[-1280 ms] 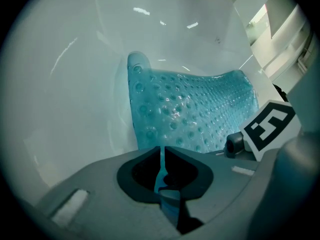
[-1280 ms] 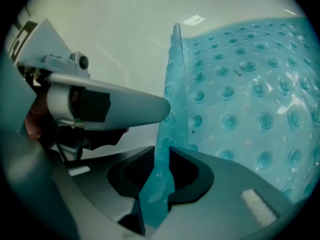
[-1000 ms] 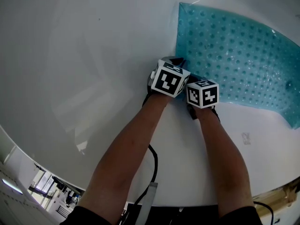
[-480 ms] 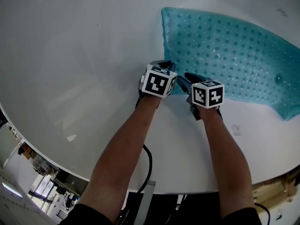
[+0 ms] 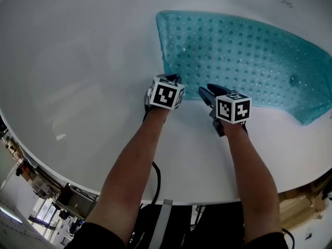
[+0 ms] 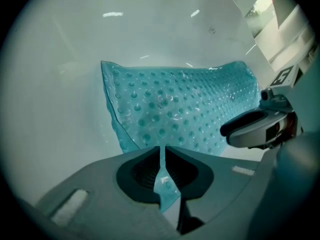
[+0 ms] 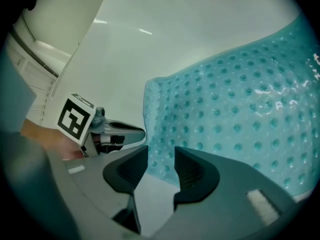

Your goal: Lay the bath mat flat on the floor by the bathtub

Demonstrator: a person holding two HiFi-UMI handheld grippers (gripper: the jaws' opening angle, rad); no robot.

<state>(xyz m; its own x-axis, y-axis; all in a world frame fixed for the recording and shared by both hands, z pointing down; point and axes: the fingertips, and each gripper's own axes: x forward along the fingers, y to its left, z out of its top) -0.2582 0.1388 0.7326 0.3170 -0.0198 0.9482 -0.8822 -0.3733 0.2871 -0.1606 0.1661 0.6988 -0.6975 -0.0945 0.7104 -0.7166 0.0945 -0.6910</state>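
Note:
A teal see-through bath mat [image 5: 238, 56] with rows of bumps lies on the white tub surface. My left gripper [image 5: 174, 80] is shut on the mat's near left edge. In the left gripper view a thin strip of mat [image 6: 185, 109] is pinched between the closed jaws of the left gripper [image 6: 161, 159]. My right gripper [image 5: 205, 93] is just to its right, by the mat's near edge. Its jaws have just been opening. In the right gripper view the right gripper [image 7: 161, 166] stands open, with the mat [image 7: 235, 119] just beyond the gap and not pressed by the pads.
The white tub surface [image 5: 78, 61] curves around the mat, with its rim [image 5: 197, 193] near me. A black cable [image 5: 155, 175] hangs below my left arm. Room clutter [image 5: 31, 191] shows past the rim at lower left.
The right gripper has drawn away to the right of the left one and its jaws stand wider. The left gripper has moved with the mat edge still in it. The view has shifted.

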